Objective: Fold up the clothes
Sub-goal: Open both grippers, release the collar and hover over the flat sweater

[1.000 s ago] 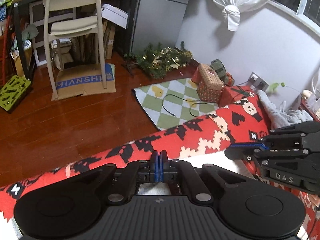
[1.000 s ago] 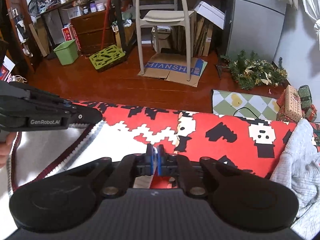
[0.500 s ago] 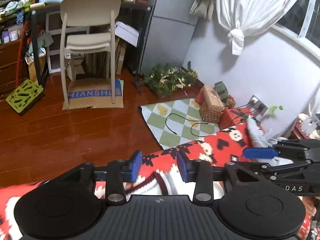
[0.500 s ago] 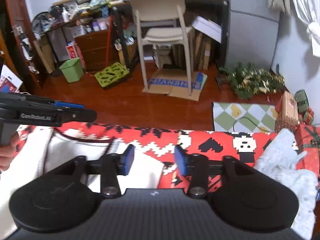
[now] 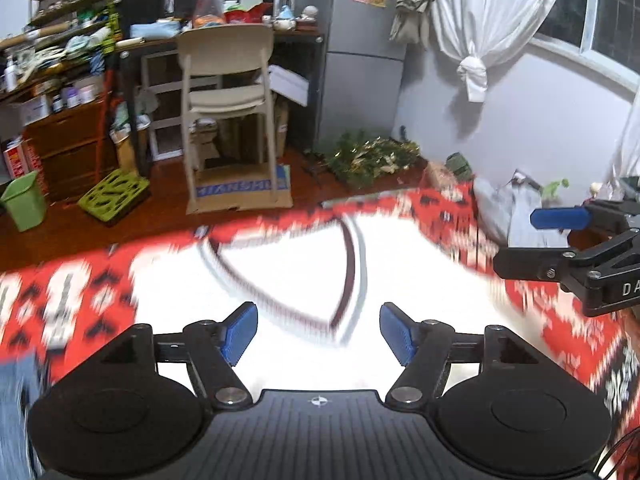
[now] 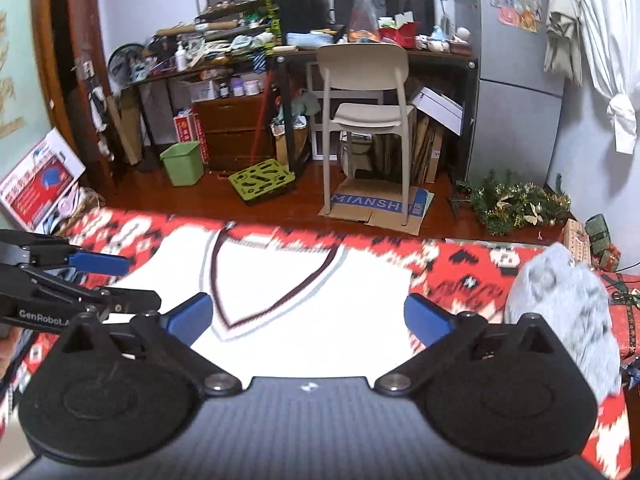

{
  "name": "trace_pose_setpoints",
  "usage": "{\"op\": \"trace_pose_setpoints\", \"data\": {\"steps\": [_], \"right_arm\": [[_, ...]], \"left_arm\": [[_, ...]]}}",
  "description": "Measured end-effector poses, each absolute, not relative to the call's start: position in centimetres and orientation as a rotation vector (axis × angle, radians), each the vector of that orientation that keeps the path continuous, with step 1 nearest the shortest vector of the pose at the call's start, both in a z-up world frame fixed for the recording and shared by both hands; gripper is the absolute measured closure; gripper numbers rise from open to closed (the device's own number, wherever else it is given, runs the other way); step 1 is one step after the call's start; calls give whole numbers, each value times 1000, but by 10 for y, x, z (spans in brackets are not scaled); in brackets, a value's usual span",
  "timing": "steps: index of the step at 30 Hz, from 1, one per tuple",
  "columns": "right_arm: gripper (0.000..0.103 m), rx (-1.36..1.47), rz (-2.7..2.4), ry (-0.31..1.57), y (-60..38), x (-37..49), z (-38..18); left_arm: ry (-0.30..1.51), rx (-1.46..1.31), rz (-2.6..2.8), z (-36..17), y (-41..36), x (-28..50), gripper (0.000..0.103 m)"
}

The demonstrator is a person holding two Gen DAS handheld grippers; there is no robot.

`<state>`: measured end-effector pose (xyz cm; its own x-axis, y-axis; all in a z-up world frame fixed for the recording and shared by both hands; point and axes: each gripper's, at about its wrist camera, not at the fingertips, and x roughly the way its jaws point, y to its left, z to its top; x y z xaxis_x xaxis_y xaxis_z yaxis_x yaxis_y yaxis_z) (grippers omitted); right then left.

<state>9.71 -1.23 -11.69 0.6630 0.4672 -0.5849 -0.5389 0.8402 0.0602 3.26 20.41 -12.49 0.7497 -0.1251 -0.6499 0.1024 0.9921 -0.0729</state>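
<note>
Left wrist view: left tool (image 5: 318, 330) has its fingers spread apart, nothing between them, above a white V-neck top (image 5: 304, 280) lying flat on a red patterned blanket (image 5: 64, 296). Right tool (image 5: 560, 236) enters at the right edge, also spread and empty. The cloth is badly blurred, so fold state is unclear. Risk: a pinch here could catch the blanket along with the top, or only one layer, leaving a skewed fold.

Right wrist view: right tool (image 6: 308, 316) spread wide and empty over the top (image 6: 288, 280), whose collar points toward the lens. Left tool (image 6: 100, 272) sits close at the left; the two could knock together. A grey garment (image 6: 560, 300) lies just beside the top on the right and may snag. The blanket's far edge (image 6: 400, 246) drops to the floor; open room lies on the left.
</note>
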Motion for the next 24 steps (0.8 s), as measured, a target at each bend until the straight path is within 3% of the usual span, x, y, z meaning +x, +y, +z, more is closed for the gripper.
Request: {"op": "trace_pose_setpoints", "data": {"steps": [9, 18, 24], "right_arm": [[0, -170, 557, 711, 2, -3, -181], [0, -158, 476, 742, -7, -12, -228], [0, -155, 447, 704, -11, -18, -246]], "left_arm": [[780, -29, -70, -179, 192, -48, 33], [782, -47, 21, -202, 190, -65, 33], [768, -41, 33, -209, 183, -67, 19]]}}
